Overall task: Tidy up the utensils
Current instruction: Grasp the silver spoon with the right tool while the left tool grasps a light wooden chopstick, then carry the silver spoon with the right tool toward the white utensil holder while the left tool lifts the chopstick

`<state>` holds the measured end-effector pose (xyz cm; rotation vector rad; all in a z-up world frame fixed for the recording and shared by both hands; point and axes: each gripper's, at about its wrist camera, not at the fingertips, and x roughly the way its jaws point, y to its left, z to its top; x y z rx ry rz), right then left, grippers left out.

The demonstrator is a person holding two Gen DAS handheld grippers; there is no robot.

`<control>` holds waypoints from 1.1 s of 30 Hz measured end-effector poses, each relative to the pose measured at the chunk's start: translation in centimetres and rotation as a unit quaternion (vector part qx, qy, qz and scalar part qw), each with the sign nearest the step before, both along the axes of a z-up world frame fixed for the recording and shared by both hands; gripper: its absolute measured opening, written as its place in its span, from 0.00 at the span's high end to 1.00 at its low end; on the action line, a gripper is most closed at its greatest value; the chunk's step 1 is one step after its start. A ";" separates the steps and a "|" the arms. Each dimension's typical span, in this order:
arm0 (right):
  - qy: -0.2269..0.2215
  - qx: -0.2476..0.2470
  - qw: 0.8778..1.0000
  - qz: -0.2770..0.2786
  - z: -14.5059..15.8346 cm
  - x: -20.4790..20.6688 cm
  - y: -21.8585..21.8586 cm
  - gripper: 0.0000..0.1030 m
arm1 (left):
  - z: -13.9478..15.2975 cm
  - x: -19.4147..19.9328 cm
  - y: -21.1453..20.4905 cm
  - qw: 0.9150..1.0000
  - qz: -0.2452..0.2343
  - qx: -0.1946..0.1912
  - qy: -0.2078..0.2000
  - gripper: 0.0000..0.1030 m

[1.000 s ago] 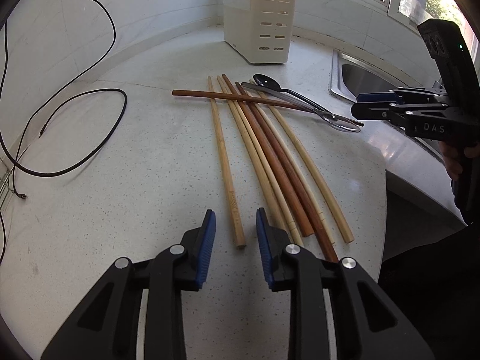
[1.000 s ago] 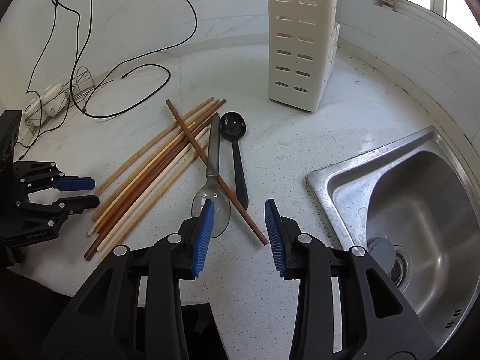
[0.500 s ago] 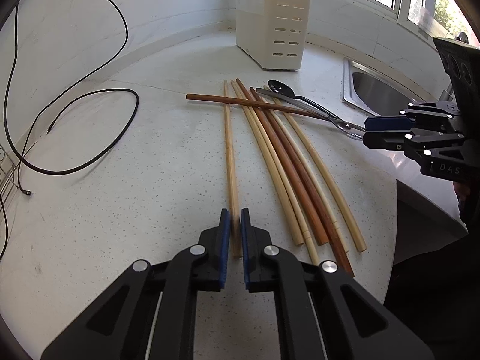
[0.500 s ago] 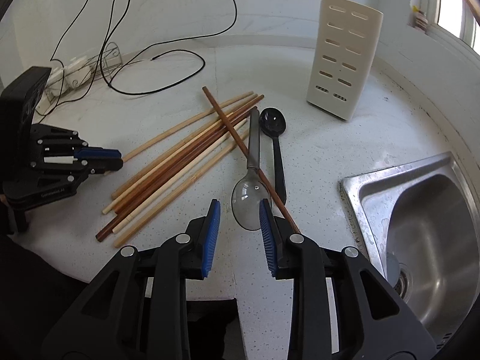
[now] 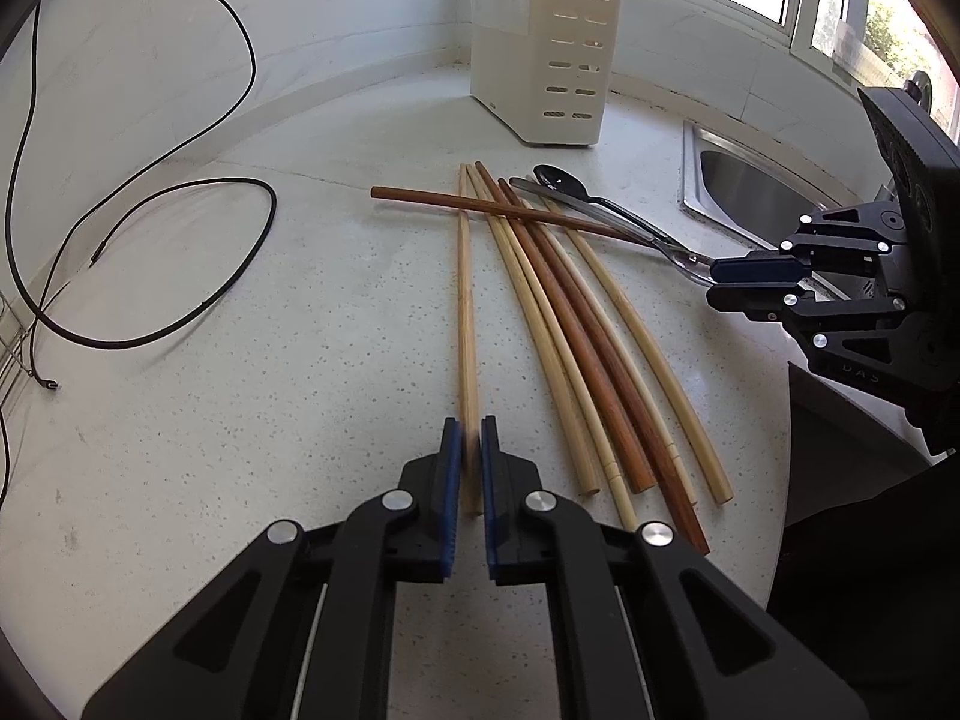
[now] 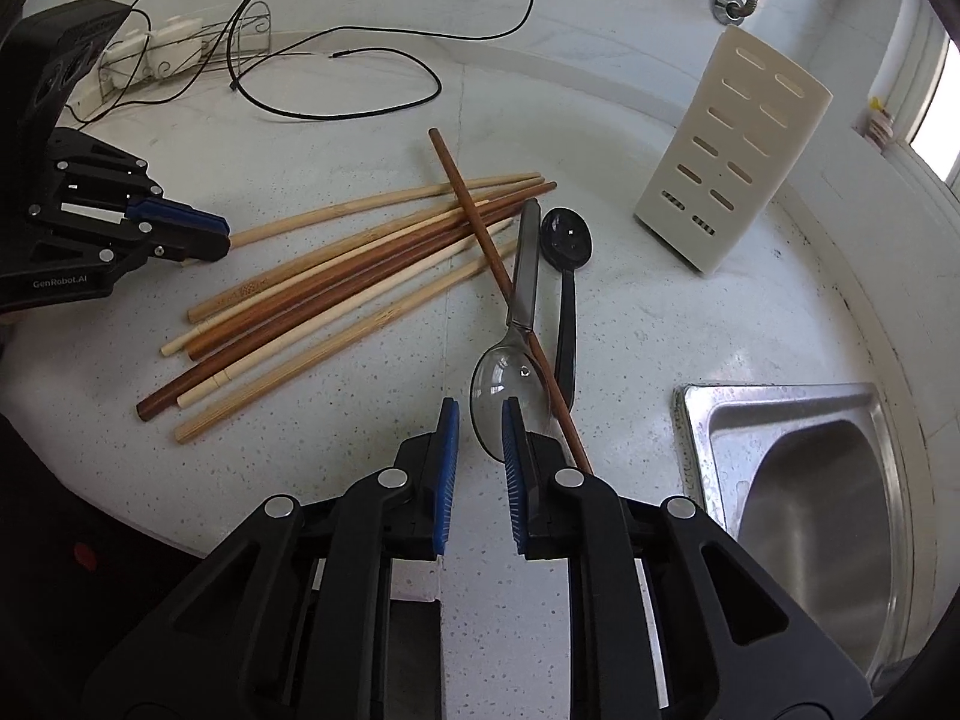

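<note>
Several bamboo and brown chopsticks [image 5: 576,324] lie side by side on the white counter. My left gripper [image 5: 471,426] is shut on the near end of the leftmost pale chopstick [image 5: 465,300], which still rests on the counter. One dark chopstick [image 6: 480,222] lies across the bundle and over the metal spoon [image 6: 522,276], beside a black spoon [image 6: 567,240]. My right gripper [image 6: 480,405] hangs over the metal spoon's bowl with its jaws closing. The bowl's left rim shows in the gap and no pad presses on it. The cream slotted holder [image 6: 732,150] stands behind.
A steel sink [image 6: 810,480] is sunk into the counter right of the spoons. A black cable [image 5: 180,312] loops over the counter's left side, and a wire rack [image 6: 198,42] with small white items stands by the wall. The counter's front edge [image 6: 150,516] runs just below the grippers.
My left gripper has shut on the pale chopstick's end. My right gripper has rolled and slid left to the spoon's bowl, its jaws narrowing.
</note>
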<state>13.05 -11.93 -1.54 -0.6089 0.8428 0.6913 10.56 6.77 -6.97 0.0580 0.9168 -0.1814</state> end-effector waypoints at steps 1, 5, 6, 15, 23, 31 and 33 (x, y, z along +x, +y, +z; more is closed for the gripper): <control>-0.005 -0.004 1.000 0.003 -0.1 -0.1 0.1 0.91 | 0.0 0.0 0.0 1.000 0.000 0.001 0.000 0.94; -0.015 -0.004 1.000 -0.001 0.0 0.0 0.3 0.98 | 0.0 0.0 0.0 1.000 0.000 0.001 0.000 0.94; -0.014 -0.001 1.000 -0.003 0.1 0.0 0.2 0.98 | 0.0 0.0 0.0 1.000 0.000 0.001 0.000 0.94; 0.006 0.088 0.996 -0.033 3.0 0.8 -1.3 0.98 | 0.7 0.0 0.7 1.000 0.013 0.005 -0.002 0.94; 0.071 0.174 0.979 -0.074 4.7 2.2 -2.0 0.98 | 4.2 -0.5 1.3 0.999 0.031 -0.004 -0.042 0.94; 0.092 0.206 0.968 -0.111 6.5 3.6 -2.7 0.98 | 8.5 -0.3 1.7 0.993 0.058 -0.017 -0.101 0.95; 0.091 0.212 0.966 -0.115 7.0 3.5 -3.0 0.98 | 9.3 -0.1 1.8 0.991 0.064 -0.026 -0.111 0.95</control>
